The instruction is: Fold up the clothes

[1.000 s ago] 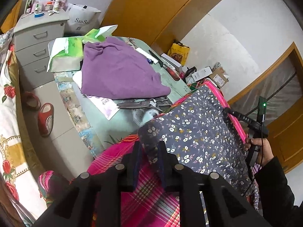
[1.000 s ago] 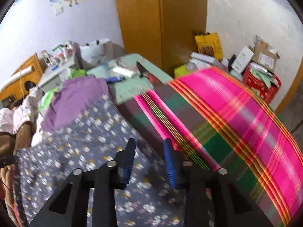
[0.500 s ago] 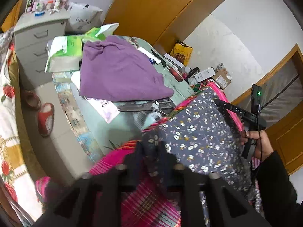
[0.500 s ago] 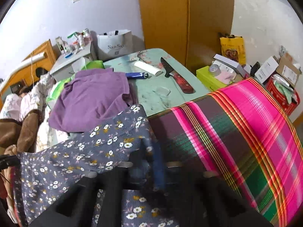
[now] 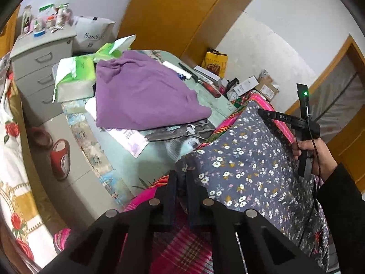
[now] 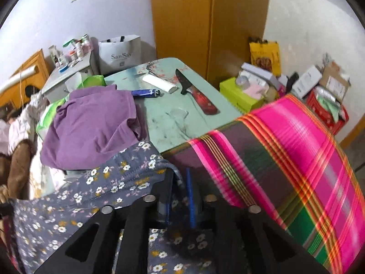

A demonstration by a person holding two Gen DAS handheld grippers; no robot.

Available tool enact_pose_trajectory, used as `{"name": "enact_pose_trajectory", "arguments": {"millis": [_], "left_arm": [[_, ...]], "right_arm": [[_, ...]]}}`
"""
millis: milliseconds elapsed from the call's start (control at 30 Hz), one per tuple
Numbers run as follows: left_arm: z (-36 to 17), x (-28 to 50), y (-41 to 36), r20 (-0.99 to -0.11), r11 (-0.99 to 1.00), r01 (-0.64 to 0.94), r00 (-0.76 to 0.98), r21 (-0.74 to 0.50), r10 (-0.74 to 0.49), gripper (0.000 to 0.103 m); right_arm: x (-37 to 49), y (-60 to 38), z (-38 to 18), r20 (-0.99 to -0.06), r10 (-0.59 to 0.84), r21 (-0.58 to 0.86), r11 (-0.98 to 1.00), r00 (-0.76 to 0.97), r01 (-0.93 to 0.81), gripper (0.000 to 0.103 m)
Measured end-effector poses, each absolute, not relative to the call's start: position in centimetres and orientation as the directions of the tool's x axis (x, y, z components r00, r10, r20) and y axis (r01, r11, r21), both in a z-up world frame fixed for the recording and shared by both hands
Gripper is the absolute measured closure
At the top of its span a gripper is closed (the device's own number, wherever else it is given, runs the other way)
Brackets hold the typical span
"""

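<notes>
A: Right gripper's (image 6: 180,182) tips? Buried under the floral cloth (image 6: 68,217).
B: Bottles (image 5: 45,20) on the drawers, labels too tiny to read. Plaid blanket (image 6: 308,171) blurs, cut off at the edge.

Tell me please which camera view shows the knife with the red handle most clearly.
The right wrist view. There the knife lies whole on the green table, dark blade and red handle both clear. In the left wrist view it is small and far, half hidden behind the purple garment.
</notes>
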State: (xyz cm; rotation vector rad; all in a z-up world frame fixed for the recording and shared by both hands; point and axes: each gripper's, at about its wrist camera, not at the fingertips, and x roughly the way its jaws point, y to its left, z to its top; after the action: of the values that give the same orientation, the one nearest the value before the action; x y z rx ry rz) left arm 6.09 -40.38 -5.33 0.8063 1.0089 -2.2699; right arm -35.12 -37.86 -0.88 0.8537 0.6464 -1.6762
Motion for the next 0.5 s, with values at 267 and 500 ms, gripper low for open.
{"name": "enact_pose_trajectory", "arguments": {"millis": [267,500], "left_arm": [[-4.8,7.1,-40.4,-0.703,-0.572,0.660,-0.685,-0.488,-0.190,0.090],[-2.8,9.6,-39.3,-0.700,-0.550,0.699,-0.664,-0.458,-0.262,0.092]], "right_arm": [[-34.3,-32.4,3.5,-0.745,-0.655,0.080,-0.281,-0.130,0.957,0.071],[-30.0,-21.6,7.4,-0.679,-0.728,0.133,-0.247,-0.093,0.960,0.065]]}}
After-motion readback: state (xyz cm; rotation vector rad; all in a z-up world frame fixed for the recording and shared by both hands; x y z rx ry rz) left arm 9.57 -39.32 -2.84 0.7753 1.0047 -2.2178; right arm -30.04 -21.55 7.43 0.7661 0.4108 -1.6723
